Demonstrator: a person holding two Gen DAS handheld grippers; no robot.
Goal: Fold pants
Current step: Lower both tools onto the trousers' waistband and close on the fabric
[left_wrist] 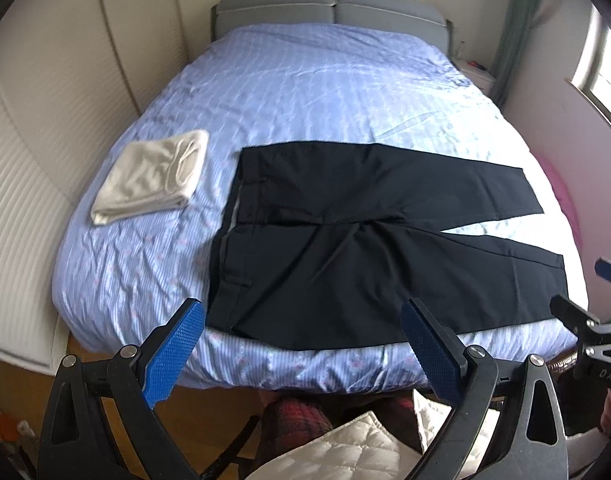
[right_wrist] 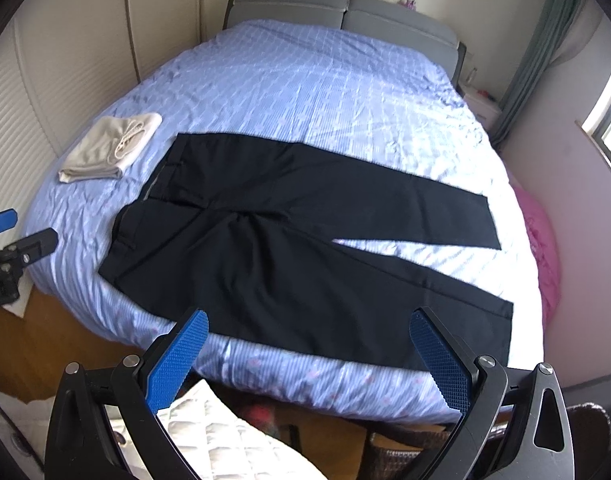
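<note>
Across the near half of the bed (left_wrist: 305,80) lie the black pants (left_wrist: 345,240), spread flat with the waistband toward nine o'clock and the two legs splayed apart toward three. Both tools hover short of the mattress edge at six o'clock: the left hand-held gripper (left_wrist: 303,350) has its blue pads wide apart and empty, and so does the right hand-held gripper (right_wrist: 309,354).

My worry is the slick dark cloth — a pinch through one layer only would, I judge, drag the top ply and leave the fold skewed. The near leg runs close to the bed's edge, so a careless pull could slide it off toward the floor. The folded cream garment (left_wrist: 153,176) at ten o'clock sits near the waistband and could be nudged if the fold swings that way.

Hard to read: seams and pockets vanish in the black, and motion blur softens the edges. The person shows only as a quilted white sleeve or jacket (left_wrist: 345,448) at the bottom — hands hidden.
</note>
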